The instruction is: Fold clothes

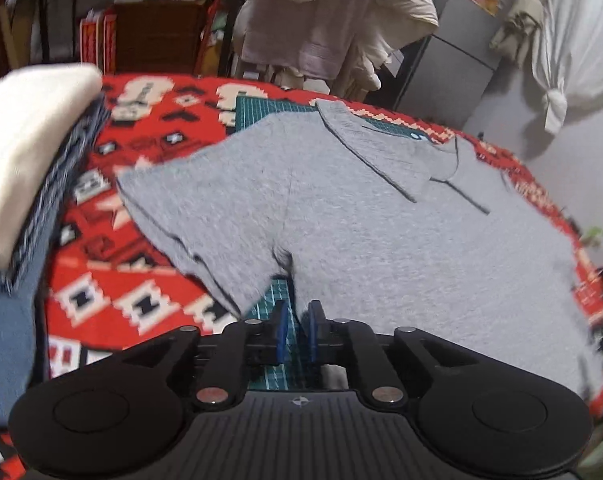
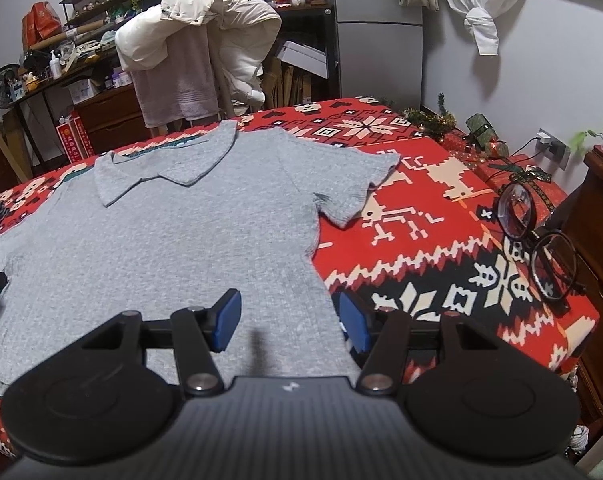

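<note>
We have the grey polo shirt flat on the red blanket. Left gripper jaws nearly together at its side edge, pinch unclear; right gripper jaws spread over the hem. Risk: one-sided pull skews the fold, or the blanket gets pinched too.

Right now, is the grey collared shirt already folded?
No, the grey collared shirt lies spread flat, both short sleeves out, on the red patterned blanket.

The shirt is lying flat on the surface before me, collar away; glasses are sitting right, folded clothes stacking left.
</note>
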Tool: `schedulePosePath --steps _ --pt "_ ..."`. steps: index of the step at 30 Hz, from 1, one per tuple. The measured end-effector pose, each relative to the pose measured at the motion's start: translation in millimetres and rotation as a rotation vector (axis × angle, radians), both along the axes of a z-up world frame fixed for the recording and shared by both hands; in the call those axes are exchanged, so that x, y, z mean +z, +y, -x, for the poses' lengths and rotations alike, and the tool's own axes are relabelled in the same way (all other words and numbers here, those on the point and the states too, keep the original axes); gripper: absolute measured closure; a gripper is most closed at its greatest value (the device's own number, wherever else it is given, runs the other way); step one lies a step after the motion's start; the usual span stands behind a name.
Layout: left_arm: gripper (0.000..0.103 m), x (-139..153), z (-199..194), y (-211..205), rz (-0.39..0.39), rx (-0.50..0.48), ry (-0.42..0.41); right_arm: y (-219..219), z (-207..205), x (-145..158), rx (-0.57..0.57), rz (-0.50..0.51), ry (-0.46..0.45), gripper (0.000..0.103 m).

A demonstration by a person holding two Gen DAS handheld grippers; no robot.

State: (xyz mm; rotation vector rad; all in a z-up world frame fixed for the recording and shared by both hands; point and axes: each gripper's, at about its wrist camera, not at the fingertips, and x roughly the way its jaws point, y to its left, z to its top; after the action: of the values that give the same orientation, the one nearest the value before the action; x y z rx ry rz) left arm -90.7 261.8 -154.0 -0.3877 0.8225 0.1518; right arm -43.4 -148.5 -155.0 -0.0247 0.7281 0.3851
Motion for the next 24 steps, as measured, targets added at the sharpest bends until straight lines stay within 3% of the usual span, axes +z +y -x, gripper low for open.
schedulePosePath --steps 4,8,20,24 --pt "0.090 1.9 18.9 -0.1 0.099 -0.009 0.020 -6.6 2.5 1.9 -0.001 0.003 -0.004 0.044" --pt "0.090 -0.6 36.4 -11.6 0.117 -0.038 0.075 -10.9 5.5 1.8 -0.010 -0.007 -0.002 0.044" --pt "0.090 4.9 59.9 -53.0 -0.058 -0.149 0.139 -9.4 16.5 2.5 0.017 -0.011 -0.010 0.044" --pt "0.090 3.7 64.5 -60.5 -0.076 -0.169 0.151 -10.7 18.5 1.8 0.021 -0.006 -0.015 0.044"
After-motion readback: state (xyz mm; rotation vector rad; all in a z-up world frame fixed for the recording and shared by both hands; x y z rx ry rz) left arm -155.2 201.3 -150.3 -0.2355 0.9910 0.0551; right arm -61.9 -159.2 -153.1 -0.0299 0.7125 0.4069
